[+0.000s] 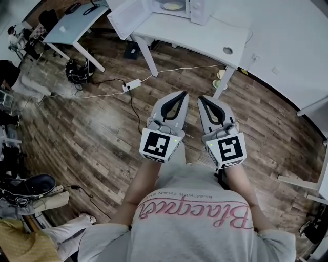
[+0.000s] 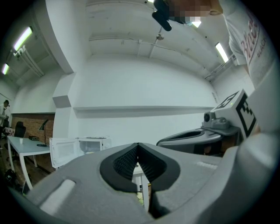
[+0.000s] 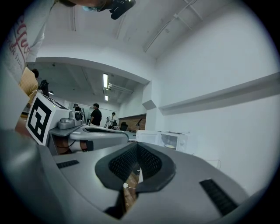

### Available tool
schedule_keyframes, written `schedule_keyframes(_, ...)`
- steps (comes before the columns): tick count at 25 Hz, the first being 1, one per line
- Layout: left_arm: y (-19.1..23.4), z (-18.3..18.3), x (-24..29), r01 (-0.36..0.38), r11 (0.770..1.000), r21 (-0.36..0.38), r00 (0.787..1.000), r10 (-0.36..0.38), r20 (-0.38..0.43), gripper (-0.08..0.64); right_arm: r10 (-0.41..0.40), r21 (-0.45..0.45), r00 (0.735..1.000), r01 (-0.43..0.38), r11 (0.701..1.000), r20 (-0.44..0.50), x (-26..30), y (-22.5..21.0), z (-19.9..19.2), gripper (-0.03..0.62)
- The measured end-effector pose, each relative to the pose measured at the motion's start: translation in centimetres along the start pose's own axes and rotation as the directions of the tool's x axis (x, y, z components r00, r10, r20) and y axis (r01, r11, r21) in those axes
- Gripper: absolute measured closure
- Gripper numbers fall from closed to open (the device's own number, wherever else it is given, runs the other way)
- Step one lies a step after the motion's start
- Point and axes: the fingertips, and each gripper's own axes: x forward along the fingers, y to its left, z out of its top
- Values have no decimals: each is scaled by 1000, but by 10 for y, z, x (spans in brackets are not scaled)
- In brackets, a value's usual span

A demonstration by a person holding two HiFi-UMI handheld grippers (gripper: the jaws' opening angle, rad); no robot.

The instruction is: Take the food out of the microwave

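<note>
The white microwave (image 1: 199,11) stands on a white table (image 1: 205,38) at the top of the head view, its door (image 1: 128,18) swung open to the left. Inside lies a plate of pale food (image 1: 172,6). My left gripper (image 1: 183,93) and right gripper (image 1: 201,97) are held side by side over the wooden floor, well short of the table, both pointing toward it. Each is shut with nothing between its jaws. In the left gripper view the microwave (image 2: 89,145) shows small beyond the left gripper (image 2: 138,145). In the right gripper view the microwave (image 3: 174,140) appears past the right gripper (image 3: 138,145).
A power strip (image 1: 132,84) with cables lies on the floor before the table leg (image 1: 149,59). A second desk (image 1: 77,23) and a dark bag (image 1: 77,71) sit at the upper left. A white wall (image 1: 292,56) runs along the right. People (image 3: 95,114) stand far off.
</note>
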Motion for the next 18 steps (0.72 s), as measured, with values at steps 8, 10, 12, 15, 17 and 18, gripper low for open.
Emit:
schedule_keyframes(8, 51, -4, 43, 1, 1000, -9, 1000, -1, 13, 557, -8, -7, 1000, 8, 1000, -6, 58, -26, 2, 583)
schedule_keyframes(10, 65, -5, 56, 1, 1000, -12, 1000, -1, 16, 556, -10, -12, 1000, 10, 1000, -11, 75, -34, 1, 583)
schedule_keyframes(12, 82, -8, 66, -4, 1000, -17, 1000, 5, 14, 557, -10, -15, 1000, 10, 1000, -13, 92, -41, 1, 583)
schedule_keyframes(15, 106, -11, 82, -7, 1000, -29, 1000, 8, 17, 556, -12, -11, 1000, 11, 1000, -25, 118, -49, -1, 583)
schedule_keyframes(17, 124, -12, 93, -10, 999, -37, 1000, 10, 19, 555, -9, -8, 999, 9, 1000, -35, 136, -54, -3, 583)
schedule_keyframes(18, 132, -14, 98, -11, 999, -38, 1000, 12, 19, 556, -7, -8, 999, 7, 1000, -39, 146, -56, -4, 583)
